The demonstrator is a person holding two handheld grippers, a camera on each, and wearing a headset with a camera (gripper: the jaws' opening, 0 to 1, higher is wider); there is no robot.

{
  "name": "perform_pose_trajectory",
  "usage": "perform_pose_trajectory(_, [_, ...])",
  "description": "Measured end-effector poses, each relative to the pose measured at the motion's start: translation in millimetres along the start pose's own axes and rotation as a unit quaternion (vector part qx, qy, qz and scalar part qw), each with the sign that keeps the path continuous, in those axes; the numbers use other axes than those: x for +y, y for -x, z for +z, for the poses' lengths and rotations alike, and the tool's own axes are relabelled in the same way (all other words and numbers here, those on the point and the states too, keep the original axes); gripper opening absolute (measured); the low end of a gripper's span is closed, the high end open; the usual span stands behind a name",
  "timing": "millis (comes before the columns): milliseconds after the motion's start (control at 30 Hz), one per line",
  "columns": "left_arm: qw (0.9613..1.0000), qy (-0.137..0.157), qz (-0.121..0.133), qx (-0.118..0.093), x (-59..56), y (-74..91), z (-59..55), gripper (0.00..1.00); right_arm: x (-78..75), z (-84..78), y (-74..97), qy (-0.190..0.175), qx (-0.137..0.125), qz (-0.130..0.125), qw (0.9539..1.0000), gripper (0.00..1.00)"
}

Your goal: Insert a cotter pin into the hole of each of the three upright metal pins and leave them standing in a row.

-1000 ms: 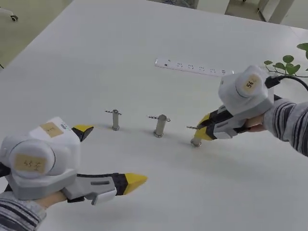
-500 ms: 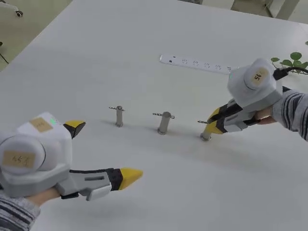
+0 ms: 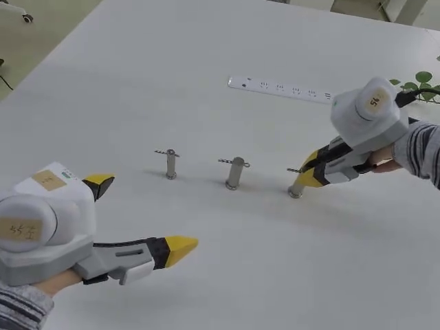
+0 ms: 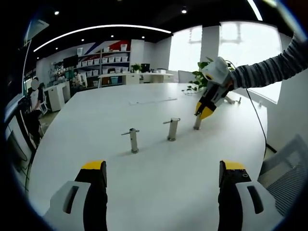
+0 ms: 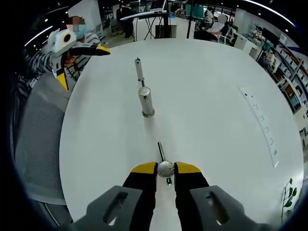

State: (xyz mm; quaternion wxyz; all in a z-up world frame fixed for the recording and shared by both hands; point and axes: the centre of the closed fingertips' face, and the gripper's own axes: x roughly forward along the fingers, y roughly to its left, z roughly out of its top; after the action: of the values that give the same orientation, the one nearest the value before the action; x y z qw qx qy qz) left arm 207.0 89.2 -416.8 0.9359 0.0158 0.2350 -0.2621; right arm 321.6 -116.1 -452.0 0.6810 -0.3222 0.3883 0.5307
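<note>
now right gripper [image 5: 166,171] tilted down, fingers pinching rightmost pin [image 3: 296,190], left gripper [image 4: 163,166] level, fingers spread

The white worktop [image 3: 206,69] is brightly and evenly lit, and soft, faint shadows lie beneath my left gripper [image 3: 142,213]. Far ahead of that gripper, ceiling spots [image 4: 183,9] and a curved light strip [image 4: 96,30] burn against a dark ceiling, and the windows [image 4: 231,41] blow out white. Both gripper views bend strongly toward their edges. The metal pin [image 5: 166,169] clasped in my right gripper [image 5: 166,168] glints, crisp and in focus.
</note>
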Motion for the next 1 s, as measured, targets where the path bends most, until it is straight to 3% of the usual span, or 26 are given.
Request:
perform_pose_trajectory(500, [1.0, -0.009, 0.001, 0.004, 2.6, -0.8, 0.6, 0.95, 0.3, -0.4, 0.0, 0.027, -0.011, 0.006, 0.9996, 0.09])
perform_pose_trajectory(600, [0.9999, -0.011, 0.001, 0.005, 3.2, -0.8, 1.3, 0.95, -1.2, 1.7, 2.2, 0.042, -0.013, -0.01, 0.999, 0.12])
perform_pose_trajectory(767, [0.9999, -0.012, 0.001, 0.004, 5.4, -1.1, 4.1, 0.95, 2.8, 7.4, 10.8, 0.033, -0.033, -0.028, 0.9985, 0.21])
perform_pose_trajectory(1000, [0.9998, -0.016, -0.003, 0.005, 5.6, 0.7, 8.6, 0.95, 5.2, 16.1, 25.3, -0.036, -0.091, -0.085, 0.9916, 0.39])
